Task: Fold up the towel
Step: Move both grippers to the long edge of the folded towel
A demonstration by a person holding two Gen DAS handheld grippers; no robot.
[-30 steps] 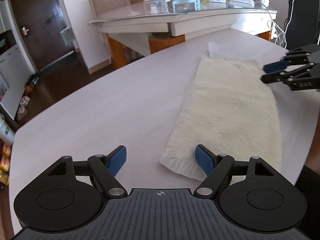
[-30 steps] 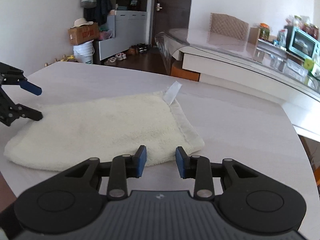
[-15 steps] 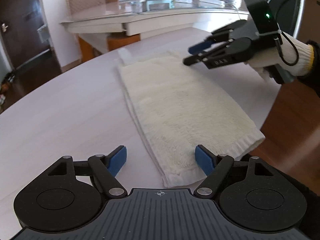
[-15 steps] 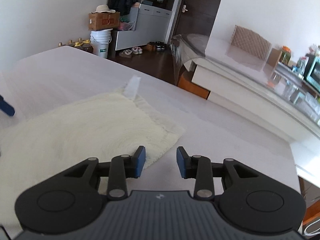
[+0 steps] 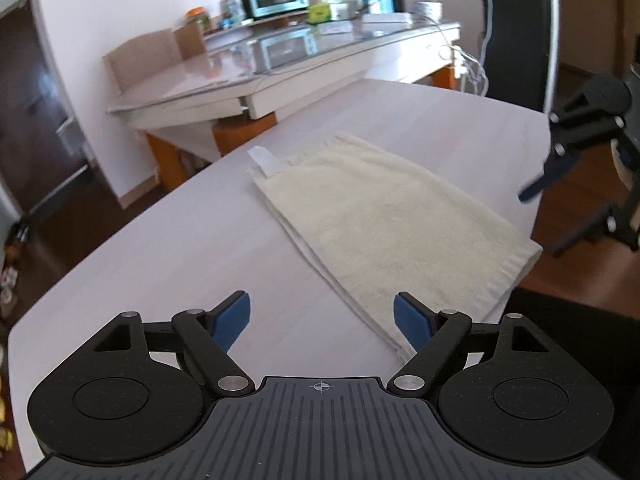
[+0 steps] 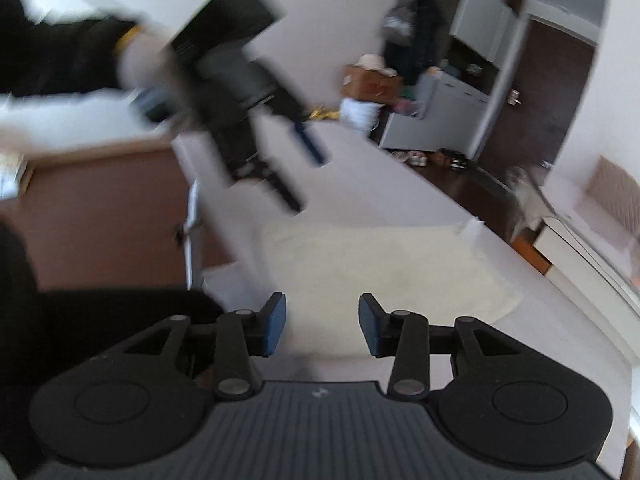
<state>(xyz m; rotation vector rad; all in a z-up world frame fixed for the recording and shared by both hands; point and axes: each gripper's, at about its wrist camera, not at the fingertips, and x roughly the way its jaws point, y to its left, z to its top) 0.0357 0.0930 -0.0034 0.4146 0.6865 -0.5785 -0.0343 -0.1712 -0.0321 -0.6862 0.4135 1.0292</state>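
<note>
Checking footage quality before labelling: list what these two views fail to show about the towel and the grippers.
- Left wrist view: towel's nearest corner, hidden behind the left gripper.
- Left wrist view: right gripper, cut by the frame edge, blurred.
- Right wrist view: towel's near edge, smeared by motion blur, hidden behind the gripper body.

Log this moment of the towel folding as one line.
towel: folded, flat on table | left gripper: opening, empty | right gripper: opening, empty
</note>
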